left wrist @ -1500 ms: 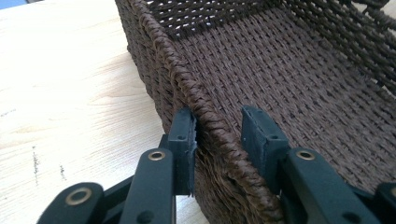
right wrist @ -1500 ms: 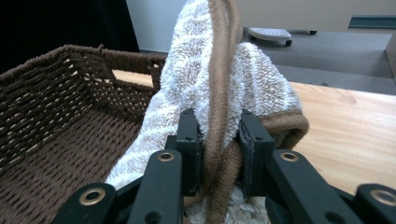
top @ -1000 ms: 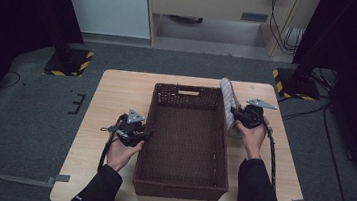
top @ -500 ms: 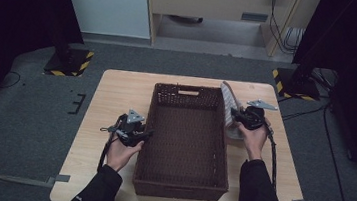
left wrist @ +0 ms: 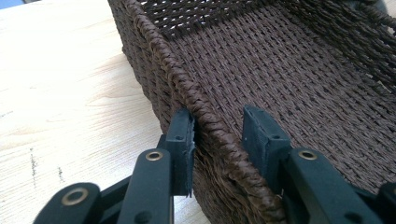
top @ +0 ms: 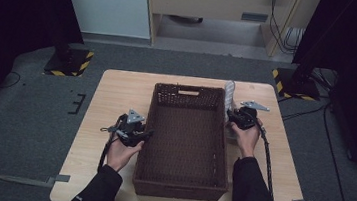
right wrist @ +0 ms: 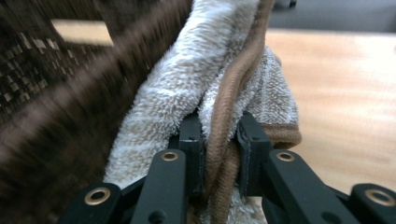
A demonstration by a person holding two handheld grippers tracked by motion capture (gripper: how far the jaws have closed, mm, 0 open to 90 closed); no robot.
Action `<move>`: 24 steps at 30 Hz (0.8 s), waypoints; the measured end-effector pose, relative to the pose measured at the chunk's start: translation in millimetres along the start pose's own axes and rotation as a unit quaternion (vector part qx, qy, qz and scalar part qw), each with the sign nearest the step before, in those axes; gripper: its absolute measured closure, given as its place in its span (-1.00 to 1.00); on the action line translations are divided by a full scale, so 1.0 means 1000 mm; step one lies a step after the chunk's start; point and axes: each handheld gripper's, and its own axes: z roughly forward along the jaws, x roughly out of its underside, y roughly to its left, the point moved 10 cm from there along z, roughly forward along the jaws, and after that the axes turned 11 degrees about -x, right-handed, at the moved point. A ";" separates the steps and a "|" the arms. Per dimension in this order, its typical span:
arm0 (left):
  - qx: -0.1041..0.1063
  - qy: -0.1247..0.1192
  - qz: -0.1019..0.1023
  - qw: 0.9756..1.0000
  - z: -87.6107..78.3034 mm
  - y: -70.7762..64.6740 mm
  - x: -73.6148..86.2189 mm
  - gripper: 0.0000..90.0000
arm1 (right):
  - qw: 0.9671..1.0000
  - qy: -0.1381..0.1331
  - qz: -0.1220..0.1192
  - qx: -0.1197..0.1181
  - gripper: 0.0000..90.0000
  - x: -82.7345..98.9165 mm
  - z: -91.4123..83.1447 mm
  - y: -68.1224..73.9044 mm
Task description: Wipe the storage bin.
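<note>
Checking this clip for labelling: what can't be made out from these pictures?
- Towel: its full shape and size; in the right gripper view the top edge cuts it off, in the high view it is small beside the right gripper.
- Basket: in the right gripper view its wall is blurred by motion.
- Left gripper: whether both pads press the basket rim; a gap shows at one pad.

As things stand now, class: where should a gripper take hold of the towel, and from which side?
Probably at the towel's brown piped hem, from the table side away from the basket. The hem forms a firm ridge, and the right gripper already pinches it there.
</note>
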 end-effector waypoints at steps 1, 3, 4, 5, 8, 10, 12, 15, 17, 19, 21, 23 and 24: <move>0.000 0.001 0.000 1.000 0.000 0.000 0.000 0.41 | 1.000 0.013 -0.004 0.003 0.69 0.004 0.001 -0.001; 0.000 0.001 0.000 1.000 0.000 0.000 0.000 0.41 | 1.000 0.028 -0.008 0.002 0.69 0.009 0.003 -0.002; -0.001 0.001 0.000 1.000 0.000 0.000 0.000 0.41 | 0.999 0.043 -0.012 0.003 0.69 0.015 0.004 -0.002; -0.001 -0.002 -0.001 1.000 0.000 0.000 0.000 0.41 | 0.998 0.065 -0.016 0.005 0.69 0.023 0.005 -0.003; -0.003 -0.003 -0.002 1.000 0.000 0.000 0.000 0.41 | 0.998 0.065 -0.008 0.005 0.68 0.024 -0.001 -0.002; -0.004 -0.003 -0.002 1.000 0.000 0.000 0.000 0.41 | 0.998 0.067 -0.014 0.004 0.68 0.022 -0.005 -0.002; -0.004 -0.003 -0.002 1.000 0.000 0.000 0.000 0.42 | 0.999 0.032 -0.016 0.000 0.68 0.004 -0.027 0.001; -0.006 -0.003 -0.002 1.000 0.000 0.000 0.000 0.42 | 1.000 -0.023 -0.009 -0.016 0.68 -0.021 -0.054 0.007; -0.009 -0.001 0.000 1.000 0.000 0.000 0.000 0.42 | 0.998 -0.048 -0.011 -0.026 0.68 -0.031 -0.070 0.011; -0.010 -0.002 -0.001 1.000 0.000 0.000 0.000 0.42 | 0.998 -0.056 -0.015 -0.030 0.68 -0.035 -0.076 0.014; -0.011 -0.002 -0.001 1.000 0.000 0.000 0.000 0.42 | 0.997 -0.066 -0.017 -0.043 0.68 -0.038 -0.085 0.020; -0.011 -0.002 -0.002 1.000 0.000 0.000 0.000 0.42 | 0.997 -0.055 -0.018 -0.053 0.68 -0.033 -0.083 0.027; -0.011 -0.002 -0.002 1.000 0.000 0.000 0.000 0.42 | 0.998 -0.030 -0.027 -0.052 0.68 -0.021 -0.075 0.029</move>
